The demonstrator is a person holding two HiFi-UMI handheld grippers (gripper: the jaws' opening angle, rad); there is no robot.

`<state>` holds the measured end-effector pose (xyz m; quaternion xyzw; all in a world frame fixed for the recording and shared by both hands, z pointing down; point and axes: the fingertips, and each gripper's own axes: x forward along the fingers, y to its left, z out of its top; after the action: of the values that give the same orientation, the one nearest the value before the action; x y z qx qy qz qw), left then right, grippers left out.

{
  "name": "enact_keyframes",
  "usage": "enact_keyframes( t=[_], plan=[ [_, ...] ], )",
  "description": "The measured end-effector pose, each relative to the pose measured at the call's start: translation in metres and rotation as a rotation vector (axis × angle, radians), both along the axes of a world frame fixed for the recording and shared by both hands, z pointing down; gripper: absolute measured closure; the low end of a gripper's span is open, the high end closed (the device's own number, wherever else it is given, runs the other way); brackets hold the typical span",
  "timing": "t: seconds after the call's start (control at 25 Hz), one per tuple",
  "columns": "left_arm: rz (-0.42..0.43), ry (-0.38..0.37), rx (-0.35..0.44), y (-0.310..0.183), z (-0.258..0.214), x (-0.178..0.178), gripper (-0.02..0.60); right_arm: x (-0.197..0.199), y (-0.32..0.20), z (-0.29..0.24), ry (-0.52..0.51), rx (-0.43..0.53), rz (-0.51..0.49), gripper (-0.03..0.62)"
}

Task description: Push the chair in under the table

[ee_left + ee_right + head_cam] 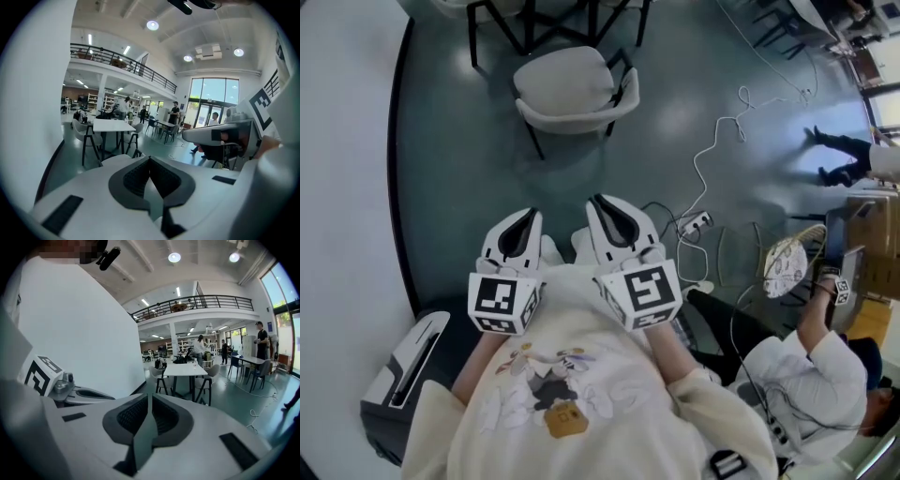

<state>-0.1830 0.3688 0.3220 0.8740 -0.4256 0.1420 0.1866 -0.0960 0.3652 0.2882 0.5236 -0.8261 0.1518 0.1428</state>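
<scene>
Room: hall, glossy grey-green floor.
Chair: pale grey padded chair, out from the white black-legged worktop.
Tools: left tool, right tool clenched empty, paired for shoving, I'd guess.

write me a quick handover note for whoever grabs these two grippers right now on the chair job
Left gripper: jaws shut, empty, held out in front of the person's chest.
Right gripper: jaws shut, empty, beside the left one.
Chair: on the floor ahead of both grippers, backrest toward them, untouched, bare floor in between.
Table: beyond the chair; the head view shows only its dark legs.
Done: nothing on the chair yet.
Left: close the gap, set the grippers against the backrest, push the chair under the table. A loose cable lies on the floor to the right.
</scene>
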Motion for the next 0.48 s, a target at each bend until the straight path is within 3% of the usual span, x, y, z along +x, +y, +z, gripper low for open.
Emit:
enact_keyframes(
  t=[0.24,0.48],
  plan=[
    [0.012,-0.009,-0.031,-0.006,0.008,0.001,0.574,0.019,-0.005,0.015,0.062,-0.047,0.016,0.582],
    [0.021,-0.038,-0.055,-0.045,0.022,0.039,0.574,0.048,-0.043,0.042,0.054,-0.089,-0.024,0.582]
  ],
)
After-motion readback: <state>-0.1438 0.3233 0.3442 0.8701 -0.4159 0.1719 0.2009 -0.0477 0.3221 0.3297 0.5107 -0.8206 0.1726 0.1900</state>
